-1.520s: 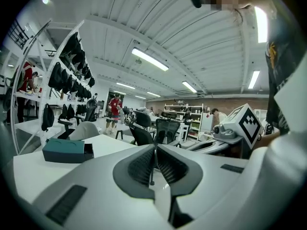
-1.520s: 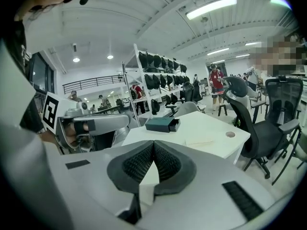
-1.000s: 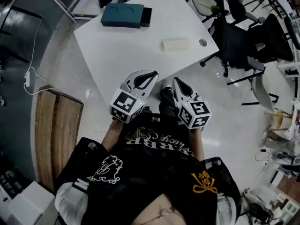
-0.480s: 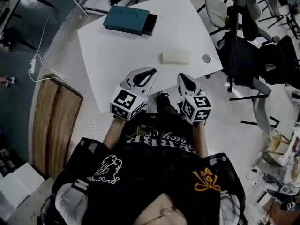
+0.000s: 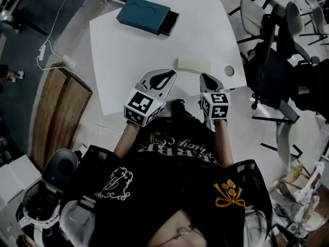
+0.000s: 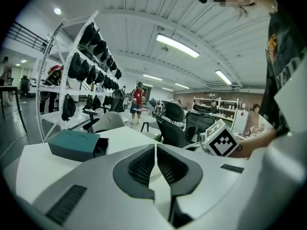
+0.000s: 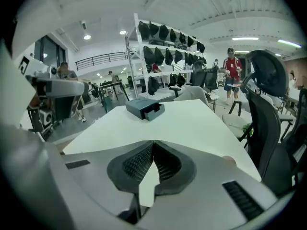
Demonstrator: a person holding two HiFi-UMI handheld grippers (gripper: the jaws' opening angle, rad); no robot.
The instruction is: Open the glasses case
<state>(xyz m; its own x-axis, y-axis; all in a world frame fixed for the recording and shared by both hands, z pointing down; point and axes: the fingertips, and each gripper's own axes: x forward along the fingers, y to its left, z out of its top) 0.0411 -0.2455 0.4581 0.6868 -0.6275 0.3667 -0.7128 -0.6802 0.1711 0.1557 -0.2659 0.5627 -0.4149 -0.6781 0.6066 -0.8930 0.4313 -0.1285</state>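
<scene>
We see both arms held forward side by side at the bench's (image 5: 118,60) near edge, with the left tool (image 5: 169,76) and right tool (image 5: 206,78) both clenched on nothing. The pale glasses case (image 5: 194,64) lies on the bench just beyond them, untouched, and the teal box (image 5: 145,15) sits at the far left. The shirt lettering is upside down and we can't read it.

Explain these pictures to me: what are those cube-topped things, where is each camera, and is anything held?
A person holds a two-jaw tool in each hand; the marker cubes belong to them. The head view looks down from the person's head at the left tool and right tool by the near edge of a white table. The other two views look along each tool's jaws. On the table lie a pale glasses case, seemingly closed, and a teal box farther off. Both tools are shut and empty.
</scene>
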